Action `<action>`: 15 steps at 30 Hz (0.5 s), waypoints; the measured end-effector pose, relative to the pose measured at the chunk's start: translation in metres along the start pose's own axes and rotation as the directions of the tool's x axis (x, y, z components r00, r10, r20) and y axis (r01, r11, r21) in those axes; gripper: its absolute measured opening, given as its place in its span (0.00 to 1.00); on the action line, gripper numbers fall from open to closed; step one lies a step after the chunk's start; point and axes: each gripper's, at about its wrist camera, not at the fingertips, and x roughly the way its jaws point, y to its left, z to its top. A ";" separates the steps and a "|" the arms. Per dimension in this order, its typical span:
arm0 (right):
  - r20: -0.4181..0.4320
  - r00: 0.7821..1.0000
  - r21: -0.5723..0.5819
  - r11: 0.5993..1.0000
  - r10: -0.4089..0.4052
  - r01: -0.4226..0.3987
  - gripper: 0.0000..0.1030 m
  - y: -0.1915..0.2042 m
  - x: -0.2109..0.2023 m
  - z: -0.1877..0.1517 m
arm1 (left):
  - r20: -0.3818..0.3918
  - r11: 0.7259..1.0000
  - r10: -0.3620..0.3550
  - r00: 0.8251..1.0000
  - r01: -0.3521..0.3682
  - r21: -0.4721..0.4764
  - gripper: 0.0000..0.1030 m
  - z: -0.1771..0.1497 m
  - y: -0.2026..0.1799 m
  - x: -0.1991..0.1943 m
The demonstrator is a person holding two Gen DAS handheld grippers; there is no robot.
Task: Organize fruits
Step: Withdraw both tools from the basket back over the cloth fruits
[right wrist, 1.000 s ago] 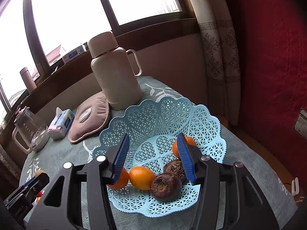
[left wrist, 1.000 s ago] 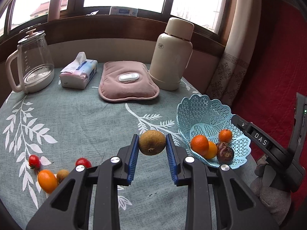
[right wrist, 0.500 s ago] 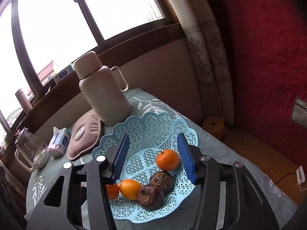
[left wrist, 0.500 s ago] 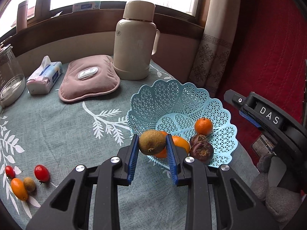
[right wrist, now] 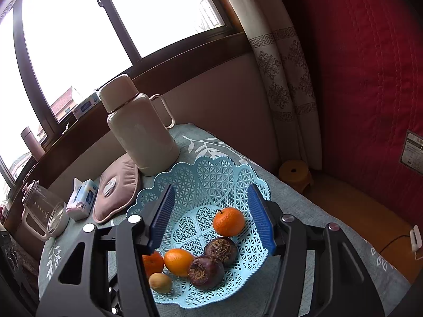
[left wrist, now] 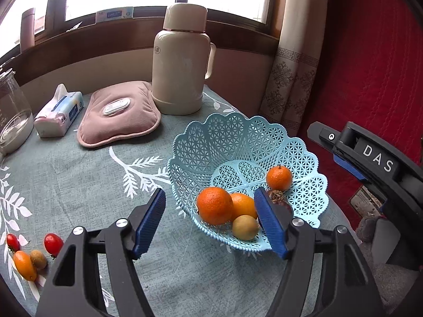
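Drop just made: left gripper [left wrist: 211, 224] with fingers just spread wide and nothing between them, hanging over the near rim of the blue basket [left wrist: 230, 134]. Brown-yellow fruit [left wrist: 245, 227] now lying loose in the basket at its near edge, touching the big orange [left wrist: 214, 206] and just beside a second orange [left wrist: 244, 206]. Also inside: a small tangerine [left wrist: 279, 177] farther back and two dark purple fruits [right wrist: 206, 272], close together.

Right gripper [right wrist: 211, 220] poised above the same basket, fingers likewise just opened and gripping nothing, the tangerine visible between them but lower down and untouched.

Step in hand, by the look of it: release finished, one more piece sorted. Still out on the worktop [left wrist: 79, 174], far to the left and well apart from the basket: two cherry tomatoes [left wrist: 53, 243], a small elongated orange fruit [left wrist: 24, 265] and a little brown fruit [left wrist: 38, 259] touching it. Next move likely a pull back clear of the rim, then a swing left toward that cluster; small round pieces, prone to rolling, so a centred pinch needed.

Round worktop under a grey-green cloth with white leaf prints. Behind: cream thermos [left wrist: 182, 60], pink heat pad [left wrist: 119, 116], tissue pack [left wrist: 59, 111], glass kettle [left wrist: 12, 116] at the left edge. Bright window behind, pale curtain, red quilted wall on the right.
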 end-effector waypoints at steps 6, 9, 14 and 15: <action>-0.007 1.000 -0.016 1.000 0.008 -0.008 0.68 0.004 0.000 -0.003 | 0.022 0.999 0.054 0.998 -0.054 -0.005 0.72 -0.001 0.010 -0.006; -0.019 1.000 -0.018 1.000 0.015 -0.015 0.69 0.006 0.003 -0.005 | 0.038 0.996 0.093 0.995 -0.093 -0.008 0.82 -0.003 0.016 -0.011; -0.024 0.999 -0.028 0.999 0.025 -0.026 0.69 0.011 0.002 -0.008 | 0.044 0.990 0.140 0.989 -0.139 -0.026 0.84 -0.007 0.031 -0.018; -0.026 0.999 -0.034 0.999 0.028 -0.029 0.69 0.013 0.002 -0.009 | 0.045 0.989 0.146 0.988 -0.144 -0.034 0.84 -0.008 0.034 -0.020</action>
